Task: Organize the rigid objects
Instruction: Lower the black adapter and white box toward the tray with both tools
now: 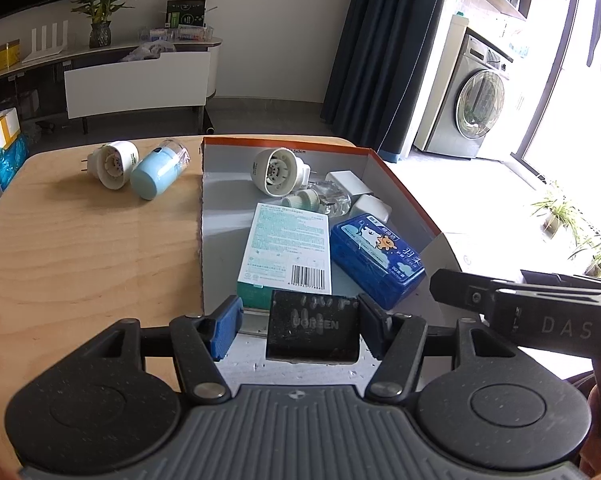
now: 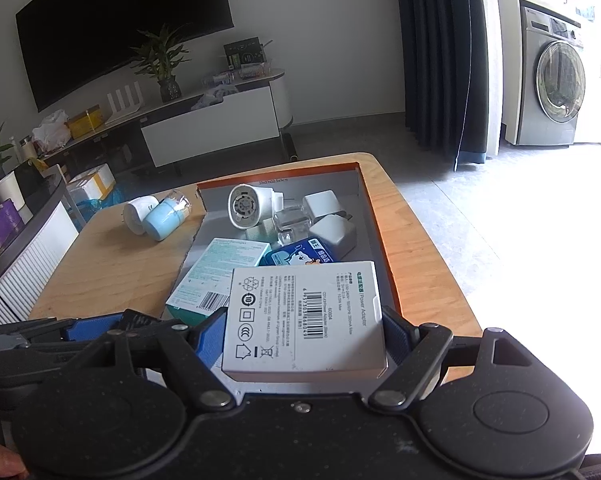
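An orange-rimmed cardboard tray [image 1: 284, 145] [image 2: 384, 248] lies on the wooden table [image 1: 80, 248]. It holds a white plug-in device [image 1: 278, 170], white chargers [image 1: 348, 186], a clear bottle [image 1: 328, 198], a bandage box [image 1: 286, 248] and a blue tissue pack [image 1: 376, 258]. A black UGREEN adapter [image 1: 314, 330] sits between the fingers of my left gripper [image 1: 300, 326]; the left pad stands apart from it. My right gripper [image 2: 304, 332] is shut on a white power adapter box [image 2: 304, 320] held over the tray's near end.
A second white plug-in device [image 1: 110, 164] and a light blue capped bottle [image 1: 156, 172] lie on the table left of the tray. The right gripper's body [image 1: 540, 316] shows at the right of the left wrist view. A TV cabinet and washing machine stand behind.
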A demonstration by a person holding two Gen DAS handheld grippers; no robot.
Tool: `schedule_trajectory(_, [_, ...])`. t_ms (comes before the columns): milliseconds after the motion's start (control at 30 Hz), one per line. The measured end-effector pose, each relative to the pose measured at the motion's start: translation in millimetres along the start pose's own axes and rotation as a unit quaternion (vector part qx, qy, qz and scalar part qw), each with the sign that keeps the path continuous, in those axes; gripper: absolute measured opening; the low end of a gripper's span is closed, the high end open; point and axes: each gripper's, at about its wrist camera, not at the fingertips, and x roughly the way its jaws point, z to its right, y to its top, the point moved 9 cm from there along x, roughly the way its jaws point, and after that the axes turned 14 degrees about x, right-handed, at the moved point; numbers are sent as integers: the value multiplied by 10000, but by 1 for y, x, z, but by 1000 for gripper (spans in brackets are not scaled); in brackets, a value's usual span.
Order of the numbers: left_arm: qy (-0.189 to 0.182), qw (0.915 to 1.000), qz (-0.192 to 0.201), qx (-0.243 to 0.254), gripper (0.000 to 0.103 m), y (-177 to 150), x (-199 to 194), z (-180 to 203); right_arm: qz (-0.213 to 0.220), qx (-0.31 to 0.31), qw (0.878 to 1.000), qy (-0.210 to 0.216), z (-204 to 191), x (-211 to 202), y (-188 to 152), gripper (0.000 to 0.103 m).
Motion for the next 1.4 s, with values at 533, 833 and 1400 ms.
schedule_trajectory(533, [-32, 10000, 59, 35, 62, 21, 8, -3, 89, 50, 9999, 13, -1, 2, 23, 93])
schedule_trajectory(833, [-53, 9999, 81, 110, 62, 37, 11, -5, 139, 69, 9999, 39, -6, 7, 41, 93])
schedule_trajectory(1400, [-148, 9994, 68, 294, 62, 56, 23, 0, 146, 99, 9998, 93, -6, 19, 68, 93])
